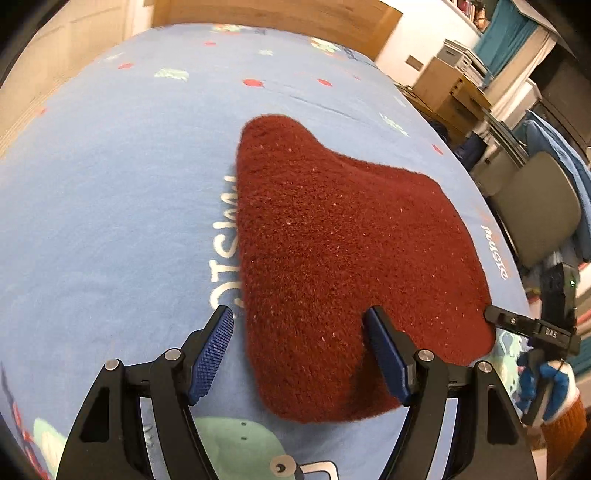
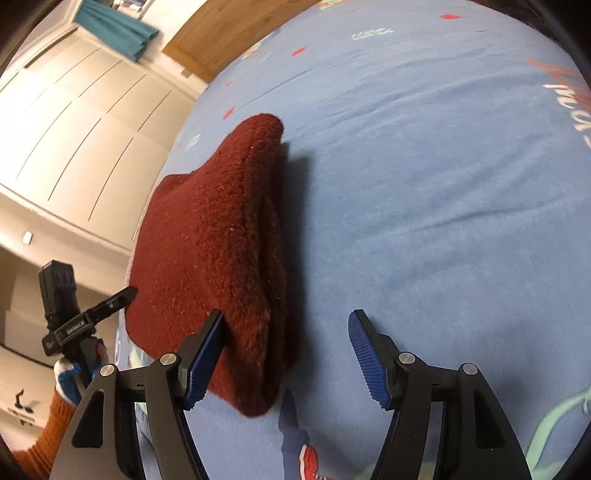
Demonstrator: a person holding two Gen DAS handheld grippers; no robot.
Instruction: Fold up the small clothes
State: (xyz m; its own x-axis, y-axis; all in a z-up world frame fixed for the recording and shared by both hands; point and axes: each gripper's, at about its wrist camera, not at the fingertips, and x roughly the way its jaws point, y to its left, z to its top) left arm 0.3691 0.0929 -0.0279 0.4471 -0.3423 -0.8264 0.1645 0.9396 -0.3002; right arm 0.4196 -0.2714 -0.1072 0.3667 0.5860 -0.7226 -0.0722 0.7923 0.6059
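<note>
A dark red knitted garment [image 1: 332, 240] lies folded on the blue printed bed sheet [image 1: 110, 203]. My left gripper [image 1: 299, 325] is open over its near left edge, one finger on the sheet and the other above the cloth. In the right wrist view the garment [image 2: 210, 251] shows as a thick layered stack. My right gripper [image 2: 286, 328] is open around its near right corner, its left finger [image 2: 207, 350] against the fabric. Each gripper also shows at the edge of the other's view, the right one [image 1: 532, 328] and the left one [image 2: 92, 314].
A wooden headboard [image 1: 277, 14] bounds the bed's far end. Boxes and shelves [image 1: 461, 81] and a grey chair [image 1: 535, 206] stand beyond the bed's right edge. White wardrobe doors [image 2: 74, 129] stand beyond the other edge. The sheet [image 2: 443, 184] stretches to the right of the garment.
</note>
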